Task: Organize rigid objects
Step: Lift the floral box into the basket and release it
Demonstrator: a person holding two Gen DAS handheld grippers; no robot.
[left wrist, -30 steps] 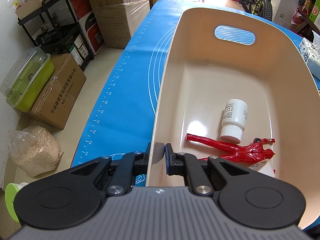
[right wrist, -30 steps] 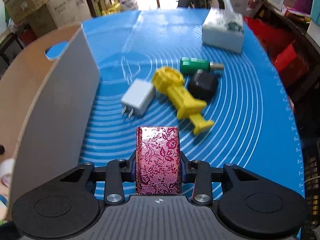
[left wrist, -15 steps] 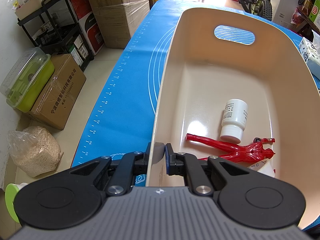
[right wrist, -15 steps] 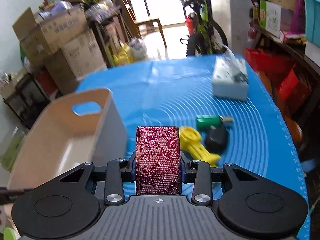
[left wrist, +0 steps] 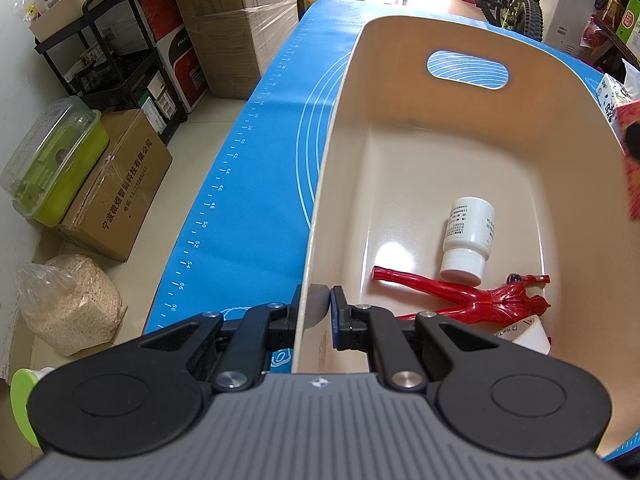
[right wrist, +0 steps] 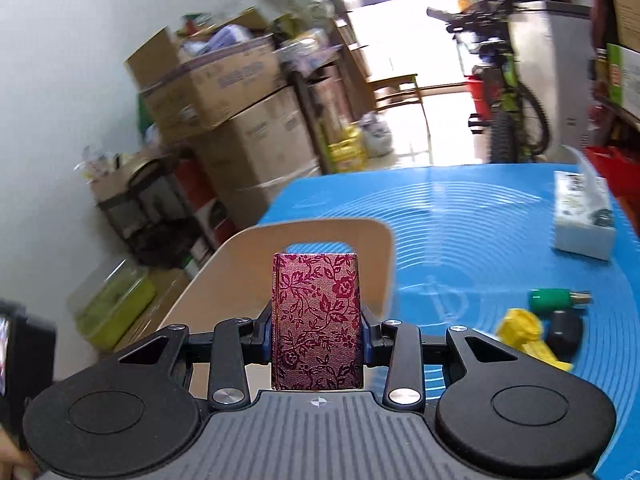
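My left gripper [left wrist: 316, 312] is shut on the near wall of the cream bin [left wrist: 400, 92] on the blue mat [left wrist: 256, 184]. Inside the bin lie a white bottle [left wrist: 466, 236], a red figure [left wrist: 480, 294] and a white item [left wrist: 528, 334] at the near right. My right gripper [right wrist: 317, 332] is shut on a maroon floral box [right wrist: 318, 320], held in the air above the bin's [right wrist: 240, 264] right side. The box also shows blurred at the right edge of the left wrist view [left wrist: 632, 152].
On the mat to the right of the bin lie a yellow toy [right wrist: 528, 338], a black object [right wrist: 564, 330], a green cylinder [right wrist: 554, 298] and a tissue pack [right wrist: 584, 216]. Cardboard boxes [left wrist: 116, 184], a rack and a green container [left wrist: 52, 160] stand on the floor left of the table.
My right gripper has lifted the floral box and carried it left toward the bin, and it now enters the left wrist view. The left gripper has not moved.
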